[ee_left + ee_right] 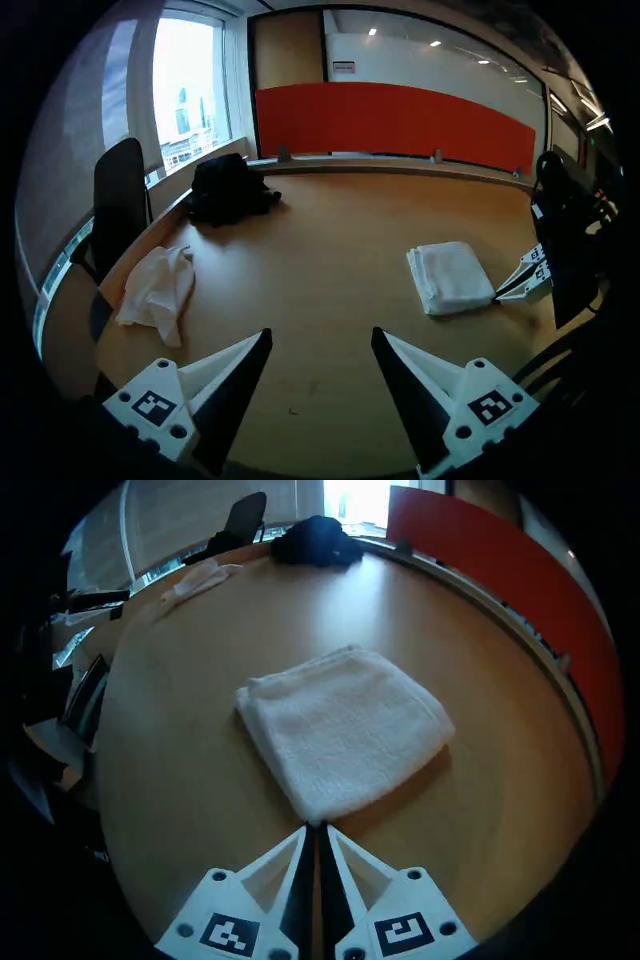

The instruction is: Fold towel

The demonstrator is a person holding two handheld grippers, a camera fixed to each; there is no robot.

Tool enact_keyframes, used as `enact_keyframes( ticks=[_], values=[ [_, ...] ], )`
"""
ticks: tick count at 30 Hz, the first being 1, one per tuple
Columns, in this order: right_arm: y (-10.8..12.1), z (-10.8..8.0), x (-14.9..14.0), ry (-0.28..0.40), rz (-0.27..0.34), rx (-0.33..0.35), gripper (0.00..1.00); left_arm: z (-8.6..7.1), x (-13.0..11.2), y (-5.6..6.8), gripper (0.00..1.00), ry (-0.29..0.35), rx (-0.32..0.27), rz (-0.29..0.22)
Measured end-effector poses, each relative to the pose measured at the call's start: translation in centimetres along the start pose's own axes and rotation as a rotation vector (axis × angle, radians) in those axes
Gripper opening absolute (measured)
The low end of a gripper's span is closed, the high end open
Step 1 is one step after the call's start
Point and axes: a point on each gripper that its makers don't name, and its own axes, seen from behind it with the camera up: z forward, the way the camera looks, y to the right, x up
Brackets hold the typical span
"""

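The towel lies folded on the worktop, the right hand-held gripper narrowed at its near corner, perhaps nipping it to square the fold, while the left hand-held gripper hangs wide, well apart from it.

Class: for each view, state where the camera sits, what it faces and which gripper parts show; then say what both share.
Left gripper view: rides the open left gripper over the table, facing the red panel; the right gripper shows at right.
Right gripper view: rides the right gripper, shut at a corner of the folded towel, facing the windows.
Shared: folded towel, crumpled cloth, black bag.
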Motion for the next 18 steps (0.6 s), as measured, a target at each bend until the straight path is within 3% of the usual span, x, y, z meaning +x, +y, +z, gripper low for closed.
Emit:
enact_keyframes(
  ticks=[9,18],
  values=[
    [0.7,-0.9,1.1,0.015,-0.002,-0.018,0.03,0.2,0.0,0.0,0.92,-0.001,-0.013,0.009],
    [2.0,-2.8,5.1,0.079,-0.025,-0.045,0.03,0.5,0.7,-0.3,0.92,0.015,-0.022,0.012]
  ],
)
